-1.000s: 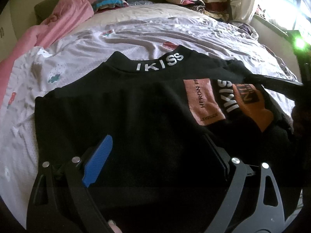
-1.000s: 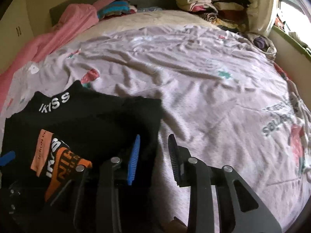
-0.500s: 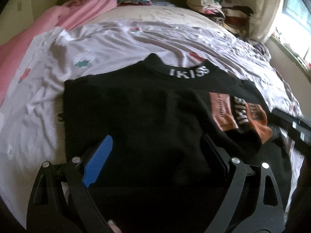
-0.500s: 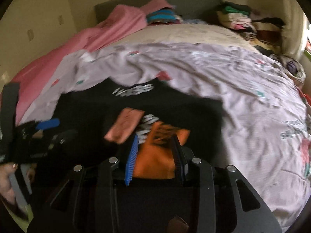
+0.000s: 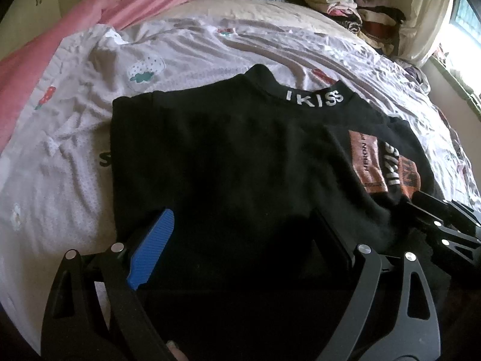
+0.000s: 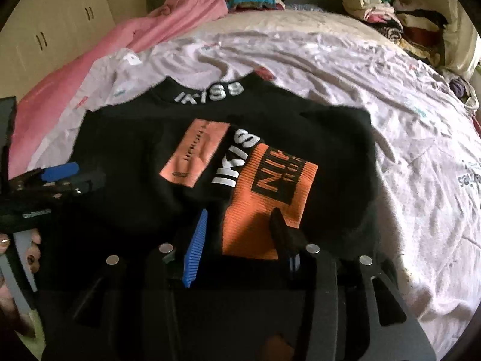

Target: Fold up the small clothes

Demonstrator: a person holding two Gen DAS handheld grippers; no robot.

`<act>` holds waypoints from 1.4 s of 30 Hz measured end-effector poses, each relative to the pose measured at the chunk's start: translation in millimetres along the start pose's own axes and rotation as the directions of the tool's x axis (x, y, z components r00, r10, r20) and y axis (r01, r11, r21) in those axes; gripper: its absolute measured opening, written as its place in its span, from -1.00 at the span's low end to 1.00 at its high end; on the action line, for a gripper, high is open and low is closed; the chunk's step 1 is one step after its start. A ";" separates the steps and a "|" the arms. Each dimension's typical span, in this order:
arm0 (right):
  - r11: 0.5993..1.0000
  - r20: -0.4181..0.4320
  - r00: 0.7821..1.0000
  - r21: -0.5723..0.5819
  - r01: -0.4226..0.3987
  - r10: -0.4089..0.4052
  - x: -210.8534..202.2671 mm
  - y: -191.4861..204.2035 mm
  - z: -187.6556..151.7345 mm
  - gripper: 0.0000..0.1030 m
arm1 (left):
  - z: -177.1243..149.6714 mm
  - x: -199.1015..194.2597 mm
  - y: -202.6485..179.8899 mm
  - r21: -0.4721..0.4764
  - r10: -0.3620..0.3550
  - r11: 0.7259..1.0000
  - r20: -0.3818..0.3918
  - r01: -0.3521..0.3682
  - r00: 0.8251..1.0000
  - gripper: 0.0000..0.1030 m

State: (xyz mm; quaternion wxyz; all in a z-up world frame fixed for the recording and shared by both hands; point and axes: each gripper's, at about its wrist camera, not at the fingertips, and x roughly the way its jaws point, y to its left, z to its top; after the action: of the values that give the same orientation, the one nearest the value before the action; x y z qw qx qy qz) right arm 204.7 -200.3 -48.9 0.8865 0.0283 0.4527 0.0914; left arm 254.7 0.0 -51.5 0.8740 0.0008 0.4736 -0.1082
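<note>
At the bottom of both wrist views, two black two-finger grippers hang over a black knit sweater spread on a bed.

In the left wrist view the left gripper stands wide open over the sweater's dark lower body, holding nothing; in the right wrist view the right gripper is opening, the folded orange ribbed cuff lying between its blue and black pads, neither visibly pressing it; the black knit sweater fills the middle of the frame, its sleeve folded across the chest beside a salmon rectangular patch, white lettering on the collar; beyond lies the wrinkled pale printed bedsheet; at upper left a pink blanket; at upper right a stack of folded clothes.
</note>
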 end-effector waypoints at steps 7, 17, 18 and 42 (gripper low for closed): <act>1.000 0.087 0.996 -0.007 -0.001 0.001 -32.5 1.6 -0.9 0.42 | -0.2 -12.2 -1.6 -0.004 -0.014 1.000 0.023 0.014 1.000 0.63; 0.999 0.200 0.979 0.010 0.046 -0.047 -67.6 -1.3 -1.9 0.91 | 0.4 -39.1 -5.6 0.004 -0.041 0.999 0.101 0.041 0.994 0.81; 0.999 0.206 0.977 0.009 0.049 -0.049 -69.5 -0.3 -1.6 0.91 | 0.2 -41.4 -6.2 0.005 -0.043 0.999 0.107 0.042 0.993 0.81; 0.998 0.292 0.955 -0.008 0.062 -0.057 -112.2 12.9 -15.0 0.91 | -27.1 -85.8 -9.5 0.013 -0.041 0.999 0.214 0.039 0.976 0.81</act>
State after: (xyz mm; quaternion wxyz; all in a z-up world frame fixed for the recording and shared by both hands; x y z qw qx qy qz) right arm 126.4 -209.2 33.5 0.9461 0.0203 0.3170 0.0636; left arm 185.2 9.7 5.6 0.9176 -0.0164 0.3761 -0.1274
